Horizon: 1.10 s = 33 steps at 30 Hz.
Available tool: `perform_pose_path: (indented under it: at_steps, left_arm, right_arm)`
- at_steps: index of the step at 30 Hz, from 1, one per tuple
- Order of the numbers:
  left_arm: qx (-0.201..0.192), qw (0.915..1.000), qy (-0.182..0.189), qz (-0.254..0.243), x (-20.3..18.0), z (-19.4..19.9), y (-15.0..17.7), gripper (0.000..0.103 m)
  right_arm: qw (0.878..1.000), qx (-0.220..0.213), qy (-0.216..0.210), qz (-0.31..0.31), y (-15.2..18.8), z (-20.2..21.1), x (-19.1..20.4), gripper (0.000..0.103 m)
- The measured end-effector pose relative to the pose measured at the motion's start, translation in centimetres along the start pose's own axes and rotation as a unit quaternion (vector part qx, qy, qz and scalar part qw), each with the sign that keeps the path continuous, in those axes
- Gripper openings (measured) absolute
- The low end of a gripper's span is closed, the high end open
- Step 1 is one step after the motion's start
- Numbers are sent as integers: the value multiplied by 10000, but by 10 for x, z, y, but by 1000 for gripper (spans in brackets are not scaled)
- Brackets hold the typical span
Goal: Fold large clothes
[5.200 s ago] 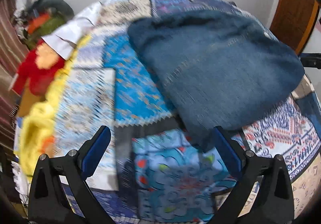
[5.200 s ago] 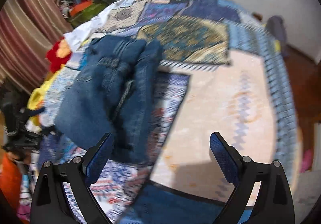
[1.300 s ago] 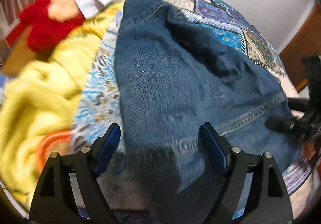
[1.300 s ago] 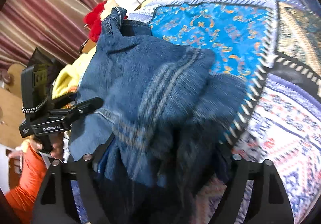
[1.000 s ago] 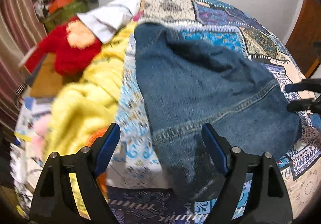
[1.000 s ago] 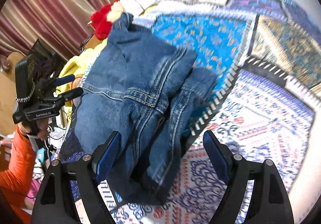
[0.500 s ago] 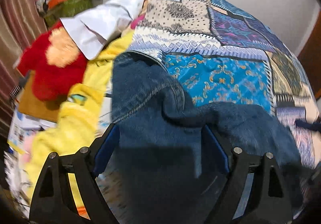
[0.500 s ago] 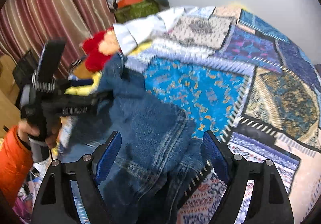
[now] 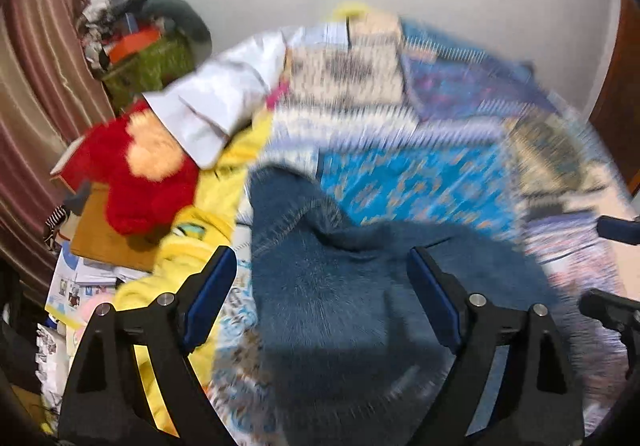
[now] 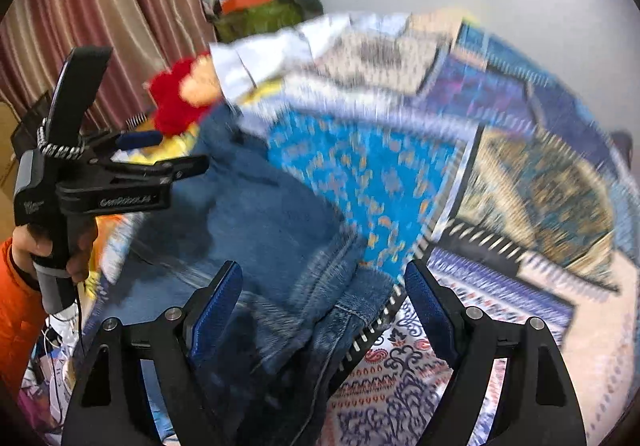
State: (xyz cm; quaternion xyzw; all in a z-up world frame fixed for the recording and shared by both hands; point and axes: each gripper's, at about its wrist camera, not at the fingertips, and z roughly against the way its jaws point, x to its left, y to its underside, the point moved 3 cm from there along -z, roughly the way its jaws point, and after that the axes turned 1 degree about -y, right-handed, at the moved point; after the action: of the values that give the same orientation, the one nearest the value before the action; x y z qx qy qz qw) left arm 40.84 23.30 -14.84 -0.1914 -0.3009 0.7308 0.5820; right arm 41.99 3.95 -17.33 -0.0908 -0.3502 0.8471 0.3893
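A blue denim garment (image 9: 340,286) lies bunched on the patchwork bedspread (image 9: 408,182), near its left edge. My left gripper (image 9: 320,286) hovers above the denim, open, with its blue pads clear of the cloth. The right wrist view shows the same denim garment (image 10: 272,230) folded over on itself. My right gripper (image 10: 322,306) stands open over its near edge, nothing pressed between the pads. In that view the left gripper (image 10: 168,154) sits at the left above the denim's far side, held by a hand (image 10: 36,246) in an orange sleeve. Both views are motion-blurred.
A red plush toy (image 9: 132,174), a white shirt (image 9: 224,102) and a yellow blanket (image 9: 200,238) crowd the bed's left side. A green basket (image 9: 148,66) heaped with clothes stands by the striped curtain (image 10: 100,6). The bedspread (image 10: 540,174) stretches to the right.
Both grippers have lifted and tilted up, so the wall and the far bed now show. The left gripper swung in over the denim, which went from spread out to bunched.
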Motion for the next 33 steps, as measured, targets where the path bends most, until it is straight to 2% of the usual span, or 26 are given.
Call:
perform_pose_path:
  at_steps: [6, 11, 16, 19, 23, 28, 29, 30, 32, 33]
  left_arm:
    - [-1132, 9922, 437, 299, 7, 135, -5, 88]
    - [-2150, 9742, 615, 302, -2, 242, 12, 88]
    - [-2853, 9562, 560, 342, -19, 320, 44, 88]
    - [-3091, 9494, 437, 338, -31, 348, 65, 88]
    - [-3271, 9444, 138, 317, -42, 368, 89, 88]
    - [-3280, 9441, -106, 328, -49, 372, 108, 89]
    - [-3245, 9452, -118, 333, -48, 371, 110, 93]
    - [-3204, 9466, -127, 348, -48, 370, 111, 95]
    - [-3169, 9475, -133, 416, -47, 366, 113, 99]
    - [-3151, 9480, -118, 437, -47, 366, 114, 100]
  right_arm:
    - [9920, -1256, 97, 53, -16, 116, 32, 82]
    - [9723, -2330, 145, 94, -9, 213, 67, 82]
    - [9552, -2960, 63, -58, 16, 279, 93, 82]
    - [9507, -3096, 67, -127, 35, 302, 104, 82]
    - [9482, -3160, 282, -140, 62, 319, 120, 82]
    - [9506, -3067, 485, -22, 85, 326, 141, 82]
    - [9509, -3049, 527, -5, 87, 326, 142, 83]
    - [9516, -3016, 595, 28, 90, 324, 145, 84]
    - [9519, -2982, 703, 39, 94, 322, 148, 98]
    - [9510, -2989, 784, 24, 96, 321, 150, 101]
